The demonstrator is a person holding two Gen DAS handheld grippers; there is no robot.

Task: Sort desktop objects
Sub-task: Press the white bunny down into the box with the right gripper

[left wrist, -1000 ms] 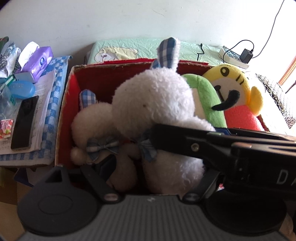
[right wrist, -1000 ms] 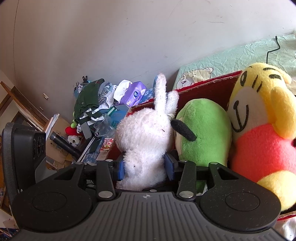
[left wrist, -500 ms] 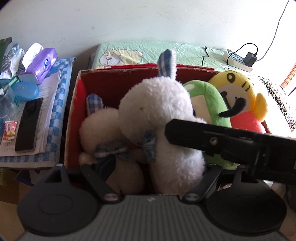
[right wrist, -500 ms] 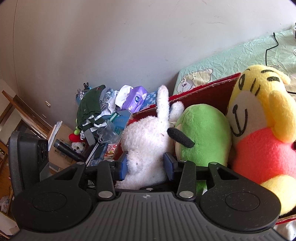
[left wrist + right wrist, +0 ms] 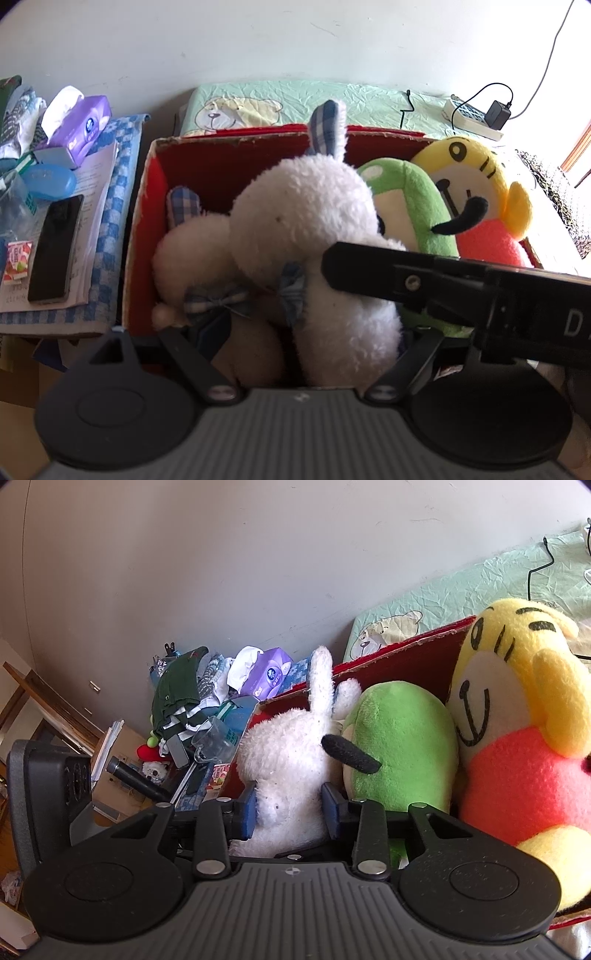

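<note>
Here the right hand-held gripper (image 5: pixel 289 809) clamps the white bunny (image 5: pixel 286 760).

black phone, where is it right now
In the left wrist view the black phone lies far left on papers over a blue checked cloth, outside the red box, between a small strawberry packet and that box.

The left wrist view looks down and forward from close above the red box (image 5: pixel 147 206), the white plush rabbit (image 5: pixel 306 221) filling mid-frame. The right wrist view sits lower and nearer, facing along the box from its side toward the wall. Both share the rabbit (image 5: pixel 291 746), the green plush (image 5: pixel 399 738), the yellow plush (image 5: pixel 517 686) and the purple tissue pack (image 5: pixel 267 675).
</note>
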